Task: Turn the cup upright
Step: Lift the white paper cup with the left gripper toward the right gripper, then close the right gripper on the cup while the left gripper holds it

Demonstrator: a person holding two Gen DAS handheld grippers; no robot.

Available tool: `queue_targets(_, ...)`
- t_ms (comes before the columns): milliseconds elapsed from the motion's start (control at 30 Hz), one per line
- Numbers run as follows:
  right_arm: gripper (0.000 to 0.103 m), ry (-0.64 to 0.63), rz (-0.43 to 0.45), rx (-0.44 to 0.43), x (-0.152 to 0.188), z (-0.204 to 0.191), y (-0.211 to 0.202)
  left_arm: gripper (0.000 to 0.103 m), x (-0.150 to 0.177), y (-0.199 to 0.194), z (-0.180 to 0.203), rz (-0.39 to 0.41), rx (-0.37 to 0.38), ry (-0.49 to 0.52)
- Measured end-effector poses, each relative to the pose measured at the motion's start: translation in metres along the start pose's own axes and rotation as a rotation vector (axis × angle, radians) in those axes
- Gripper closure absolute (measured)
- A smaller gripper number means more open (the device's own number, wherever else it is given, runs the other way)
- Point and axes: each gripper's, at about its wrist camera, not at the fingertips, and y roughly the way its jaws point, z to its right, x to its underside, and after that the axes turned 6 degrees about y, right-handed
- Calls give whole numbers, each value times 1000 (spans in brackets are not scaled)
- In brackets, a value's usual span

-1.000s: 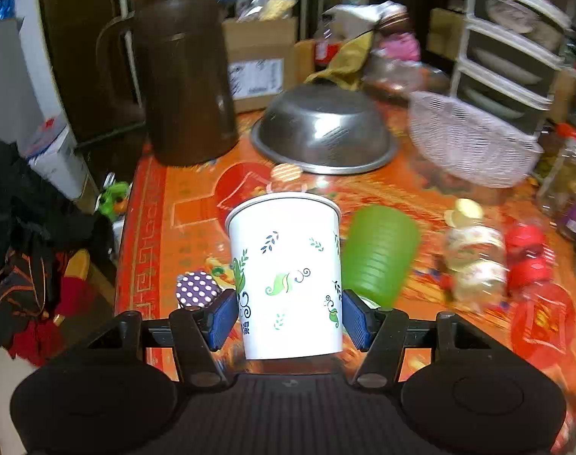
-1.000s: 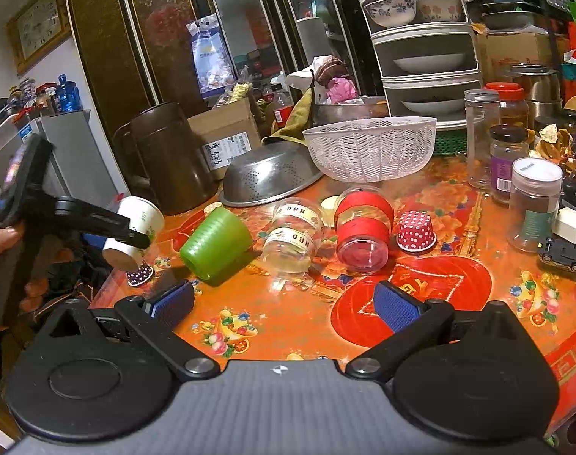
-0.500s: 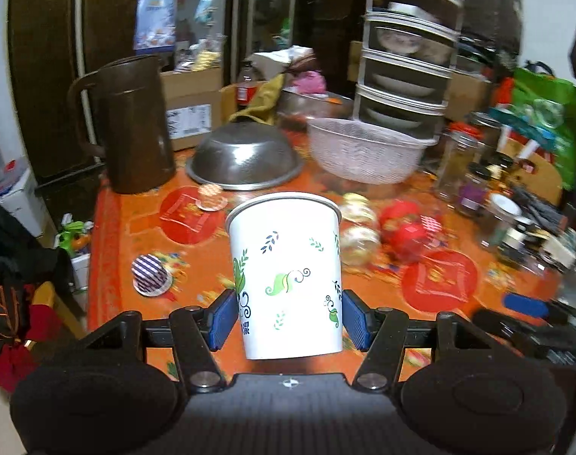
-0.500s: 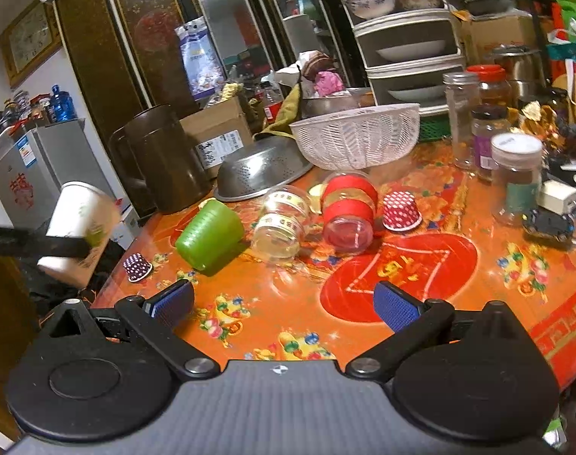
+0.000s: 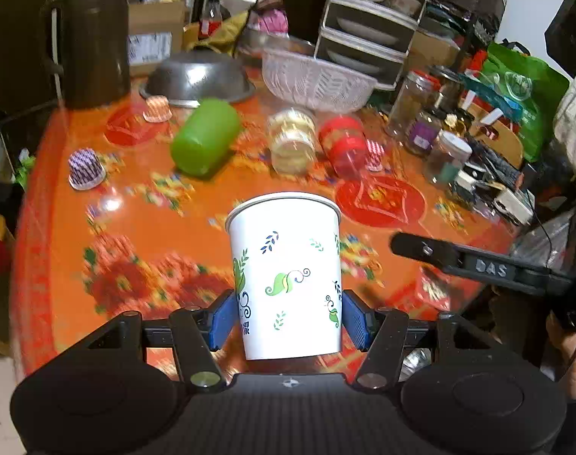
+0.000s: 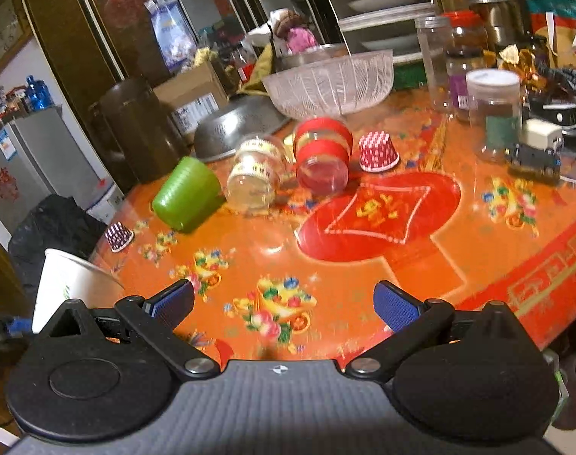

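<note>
My left gripper (image 5: 288, 316) is shut on a white paper cup (image 5: 286, 276) with green leaf prints. It holds the cup mouth-up above the near part of the orange table (image 5: 136, 265). The cup also shows at the lower left of the right wrist view (image 6: 70, 284), tilted. My right gripper (image 6: 284, 305) is open and empty over the table's front edge; one of its fingers (image 5: 458, 259) shows in the left wrist view, right of the cup.
A green cup (image 5: 204, 136) lies on its side mid-table beside two tipped jars (image 5: 291, 138) (image 5: 345, 144). Small cupcake liners (image 5: 84, 168) (image 6: 377, 151), a steel bowl (image 5: 197, 77), a mesh basket (image 5: 314, 79), a brown jug (image 5: 94, 45) and upright jars (image 6: 496, 113) stand around.
My left gripper has swung the cup from the table's left edge to over the table's near part. My right gripper has moved slightly closer to the table.
</note>
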Motion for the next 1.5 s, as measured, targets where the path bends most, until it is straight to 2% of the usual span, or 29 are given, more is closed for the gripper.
queue_targets(233, 1, -10, -81, 5, 4, -15, 7, 41, 13, 21, 6, -52, 48, -27)
queue_targets(400, 1, 47, -157, -1, 6, -26, 15, 41, 18, 29, 8, -63, 22, -22)
queue_targets(533, 1, 86, -231, -14, 5, -33, 19, 41, 20, 34, 2, -68, 34, -46)
queue_targets(700, 1, 95, -236, -17, 2, -41, 15, 41, 22, 35, -3, -66, 44, -57)
queue_targets(900, 1, 119, -299, -80, 2, -56, 18, 41, 21, 36, -5, -62, 52, -62)
queue_targets(1133, 1, 120, -377, -146, 1, -78, 43, 41, 22, 37, -11, -56, 83, -78)
queue_targets(1267, 14, 123, -402, -144, 2, -77, 56, 41, 24, 36, -15, -53, 100, -87)
queue_targets(1400, 21, 144, -432, -166, 5, -75, 63, 41, 24, 37, -17, -53, 114, -94)
queue_targets(1500, 22, 158, -431, -173, 5, -73, 65, 41, 24, 37, -18, -52, 119, -94)
